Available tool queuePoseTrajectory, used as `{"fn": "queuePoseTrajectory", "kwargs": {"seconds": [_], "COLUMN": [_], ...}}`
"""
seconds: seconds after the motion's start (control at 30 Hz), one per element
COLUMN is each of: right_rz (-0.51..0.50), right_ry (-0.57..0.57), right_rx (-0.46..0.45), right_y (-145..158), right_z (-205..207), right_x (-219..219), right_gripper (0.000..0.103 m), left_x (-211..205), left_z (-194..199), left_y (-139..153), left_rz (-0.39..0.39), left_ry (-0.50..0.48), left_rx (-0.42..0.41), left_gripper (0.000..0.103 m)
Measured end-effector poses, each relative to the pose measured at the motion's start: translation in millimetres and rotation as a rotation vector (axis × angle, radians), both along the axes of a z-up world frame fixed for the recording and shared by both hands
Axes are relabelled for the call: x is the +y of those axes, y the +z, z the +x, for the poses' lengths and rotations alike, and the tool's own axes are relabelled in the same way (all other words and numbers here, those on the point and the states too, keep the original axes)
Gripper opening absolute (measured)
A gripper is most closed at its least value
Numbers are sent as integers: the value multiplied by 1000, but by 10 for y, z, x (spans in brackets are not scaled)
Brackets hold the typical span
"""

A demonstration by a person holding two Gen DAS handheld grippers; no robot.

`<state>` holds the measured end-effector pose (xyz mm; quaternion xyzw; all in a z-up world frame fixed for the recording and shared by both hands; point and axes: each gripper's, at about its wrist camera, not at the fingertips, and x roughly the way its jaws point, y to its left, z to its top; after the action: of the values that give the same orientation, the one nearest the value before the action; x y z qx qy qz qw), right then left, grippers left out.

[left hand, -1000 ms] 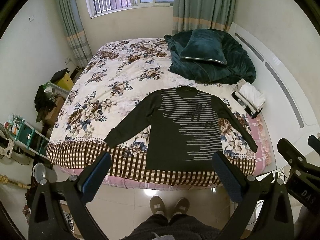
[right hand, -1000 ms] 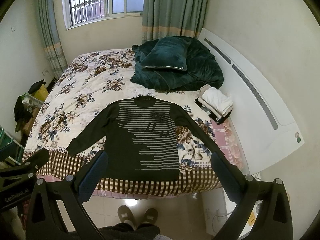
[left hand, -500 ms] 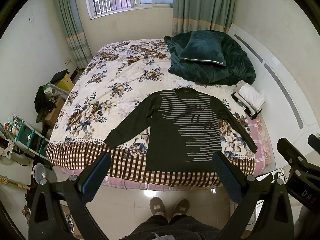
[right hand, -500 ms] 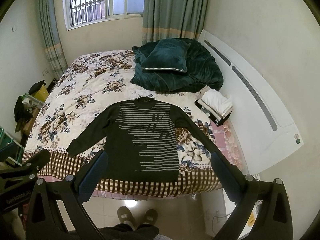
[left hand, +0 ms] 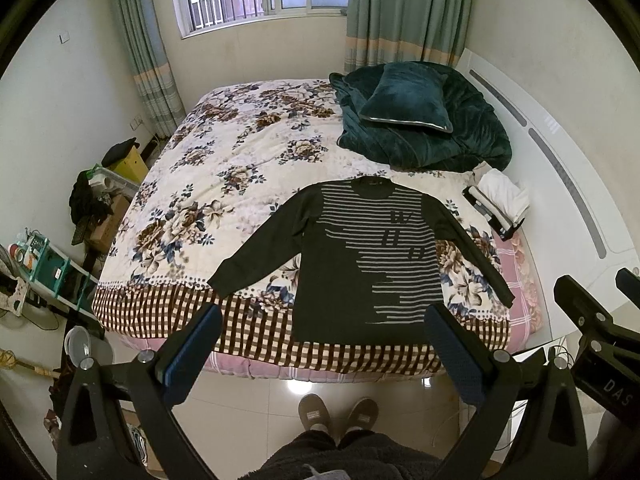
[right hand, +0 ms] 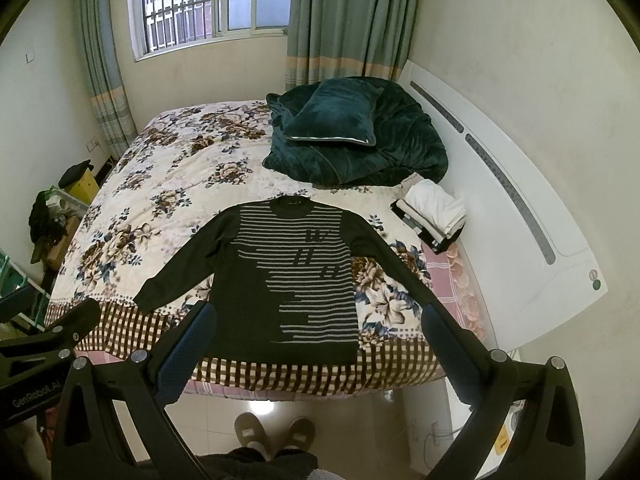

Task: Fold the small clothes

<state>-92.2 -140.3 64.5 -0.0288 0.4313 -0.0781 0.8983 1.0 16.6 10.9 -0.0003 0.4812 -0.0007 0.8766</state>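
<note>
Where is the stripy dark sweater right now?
The sweater lies spread flat near the foot of the flowery bed, in the middle of both wrist views, with the green blanket pile behind it and folded white clothes to its right.

From my right wrist view, the sweater's [right hand: 288,280] right cuff disappears behind a finger of the right hand-held gripper [right hand: 316,344]. I can't read the lettering on its chest. The folded clothes [right hand: 434,210] near the bed's headboard edge are too small to identify.
</note>
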Motion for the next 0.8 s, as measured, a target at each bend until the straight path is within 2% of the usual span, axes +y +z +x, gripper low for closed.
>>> {"fn": "queuePoseTrajectory", "kwargs": {"seconds": [0.4, 0.8], "right_rz": [-3, 5], "right_ry": [1, -4], "right_rx": [0, 4], "right_y": [-9, 21], "right_z": [-12, -3], "right_x": [23, 81], "right_gripper": [103, 103], "left_x": [2, -43], "left_z": [-7, 201], "left_y": [-1, 36], "left_rz": [0, 5], "left_ry": [1, 5], "left_rx": [-3, -18], "left_gripper": [103, 103]}}
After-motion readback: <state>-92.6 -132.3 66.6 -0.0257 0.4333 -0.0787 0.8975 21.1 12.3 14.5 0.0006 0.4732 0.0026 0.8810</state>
